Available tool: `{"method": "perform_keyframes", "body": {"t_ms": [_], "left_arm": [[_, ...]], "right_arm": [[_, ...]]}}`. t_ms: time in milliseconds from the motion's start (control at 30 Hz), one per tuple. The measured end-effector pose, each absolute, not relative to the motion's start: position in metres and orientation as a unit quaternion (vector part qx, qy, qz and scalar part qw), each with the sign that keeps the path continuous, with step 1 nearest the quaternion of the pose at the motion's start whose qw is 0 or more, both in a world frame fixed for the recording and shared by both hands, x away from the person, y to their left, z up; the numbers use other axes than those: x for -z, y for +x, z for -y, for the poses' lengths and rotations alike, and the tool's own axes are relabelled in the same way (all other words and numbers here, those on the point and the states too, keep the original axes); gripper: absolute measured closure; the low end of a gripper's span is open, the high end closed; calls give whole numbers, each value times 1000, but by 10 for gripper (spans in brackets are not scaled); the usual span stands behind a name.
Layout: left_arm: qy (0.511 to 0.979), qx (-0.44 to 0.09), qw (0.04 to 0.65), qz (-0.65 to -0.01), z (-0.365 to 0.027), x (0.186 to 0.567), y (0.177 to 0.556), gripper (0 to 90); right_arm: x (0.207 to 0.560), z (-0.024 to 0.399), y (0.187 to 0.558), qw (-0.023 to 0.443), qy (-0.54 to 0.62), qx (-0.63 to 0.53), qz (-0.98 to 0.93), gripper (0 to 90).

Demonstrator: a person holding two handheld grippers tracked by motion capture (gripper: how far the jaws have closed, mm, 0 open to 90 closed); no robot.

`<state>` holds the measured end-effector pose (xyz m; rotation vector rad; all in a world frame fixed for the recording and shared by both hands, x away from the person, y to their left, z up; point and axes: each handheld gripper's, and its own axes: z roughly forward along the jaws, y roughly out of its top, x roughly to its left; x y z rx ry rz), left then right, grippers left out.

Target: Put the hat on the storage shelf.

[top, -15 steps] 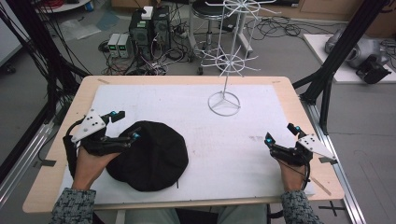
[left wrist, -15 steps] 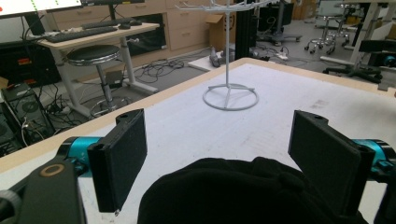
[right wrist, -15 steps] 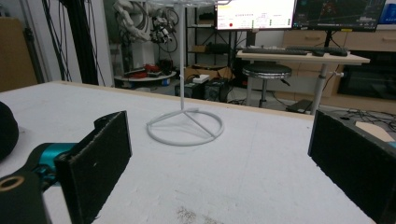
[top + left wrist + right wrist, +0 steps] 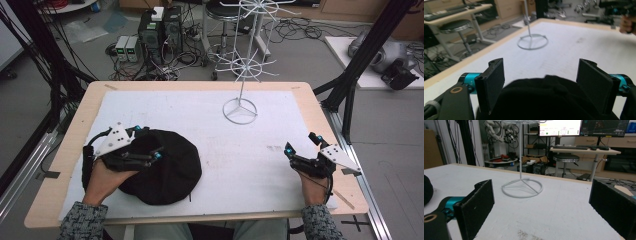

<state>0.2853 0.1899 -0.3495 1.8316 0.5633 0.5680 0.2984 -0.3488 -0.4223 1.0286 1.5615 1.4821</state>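
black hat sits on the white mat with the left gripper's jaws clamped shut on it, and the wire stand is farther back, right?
Not quite. The left gripper has its jaws wide open over the black hat, not clamped, as the left gripper view shows. The hat does lie on the white mat, with the wire stand farther back.

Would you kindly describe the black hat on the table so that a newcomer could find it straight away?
Start at the wooden table with its white mat and look to the near left part of the mat. There lies the black hat, a round, soft, dark mound, with the left claw open over its edge. It is the mat's sole dark cloth item; the white wire stand is thin metal.
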Motion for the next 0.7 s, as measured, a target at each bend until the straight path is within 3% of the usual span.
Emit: {"method": "perform_keyframes", "body": {"t_ms": [400, 700], "left_arm": [[807, -214, 509, -209, -164, 369, 288, 229], [820, -226, 486, -203, -158, 382, 290, 225]], "right_arm": [[422, 349, 297, 367, 399, -579, -609, 52], [422, 347, 299, 365, 396, -581, -610, 52]]}}
